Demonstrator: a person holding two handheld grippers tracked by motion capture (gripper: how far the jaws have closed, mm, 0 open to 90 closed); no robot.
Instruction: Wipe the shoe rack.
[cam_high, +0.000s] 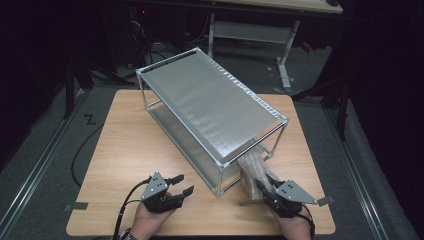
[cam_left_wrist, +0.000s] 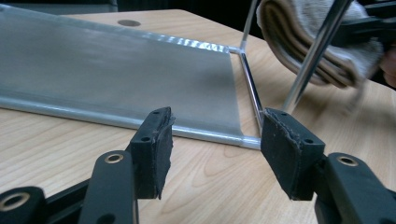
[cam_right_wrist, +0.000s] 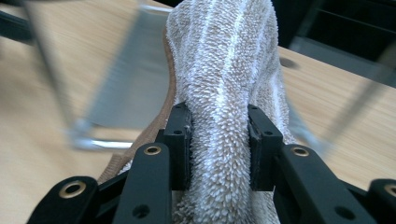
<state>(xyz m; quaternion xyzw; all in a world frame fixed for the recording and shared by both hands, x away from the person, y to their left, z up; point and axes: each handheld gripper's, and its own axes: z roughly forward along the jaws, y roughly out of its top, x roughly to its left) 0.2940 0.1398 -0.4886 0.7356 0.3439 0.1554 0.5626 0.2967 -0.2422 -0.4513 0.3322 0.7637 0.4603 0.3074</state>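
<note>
A two-tier metal rack (cam_high: 210, 115) is standing slantwise on the wooden table (cam_high: 125, 150), and its near corner post is sitting between my two tongs. My left tongs (cam_high: 182, 184) are resting on the table just left of that post, jaws apart and holding nothing. My right tongs (cam_high: 261, 186) are clamping a folded towel (cam_high: 252, 167), beige with pale stripes and a nubbly pile, beside the rack's open near end at the level of its lower shelf.

Folded beige terry towel (cam_right_wrist: 224, 93) cut off by top and bottom edges in right gripper view, two-tier silver metal shelf rack (cam_right_wrist: 126, 88) blurred behind it, towel's far end (cam_high: 257, 150) hidden under rack's top shelf (cam_high: 210, 105)
</note>
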